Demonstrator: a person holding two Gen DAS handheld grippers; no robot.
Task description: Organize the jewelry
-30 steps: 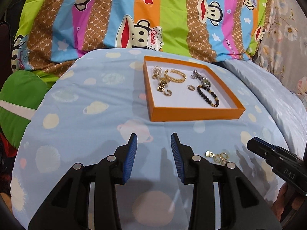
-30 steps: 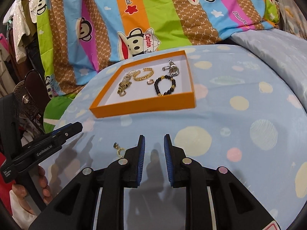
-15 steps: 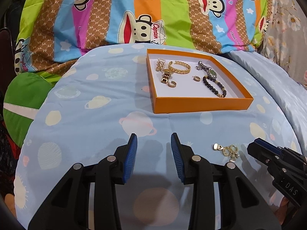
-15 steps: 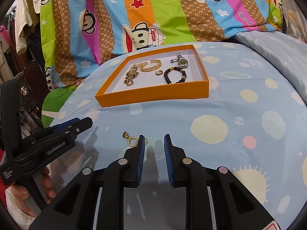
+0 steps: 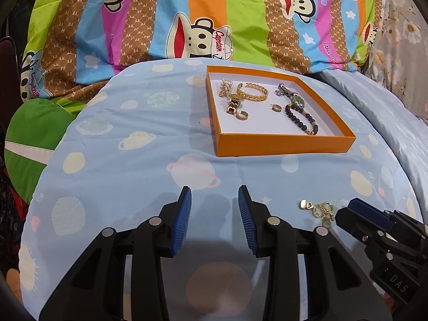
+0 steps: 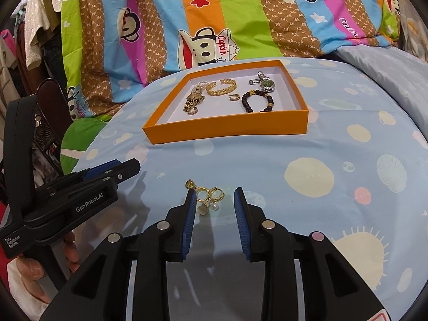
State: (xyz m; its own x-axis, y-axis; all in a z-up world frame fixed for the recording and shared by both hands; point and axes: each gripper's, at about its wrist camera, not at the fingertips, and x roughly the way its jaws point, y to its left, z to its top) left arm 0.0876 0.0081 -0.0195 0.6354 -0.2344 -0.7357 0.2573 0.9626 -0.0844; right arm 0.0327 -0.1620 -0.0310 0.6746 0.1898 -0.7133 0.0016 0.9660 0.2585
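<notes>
The right gripper [image 6: 212,195] hangs low over the blue planet-print sheet [image 6: 307,160], its jaws opening, and the gold earring cluster [image 6: 207,194] lies between its tips; the left pad may be brushing it, though nothing is gripped. To its left the left gripper [image 5: 214,195] stands partly open and empty. Farther ahead sits the orange tray [image 6: 227,128] with the bracelets and watch.

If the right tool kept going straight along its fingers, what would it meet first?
Most likely the gold earring cluster on the blue bedsheet. It lies just ahead of the right tool, whose jaws are opening, untouched between the tips. The orange tray lies well beyond.
</notes>
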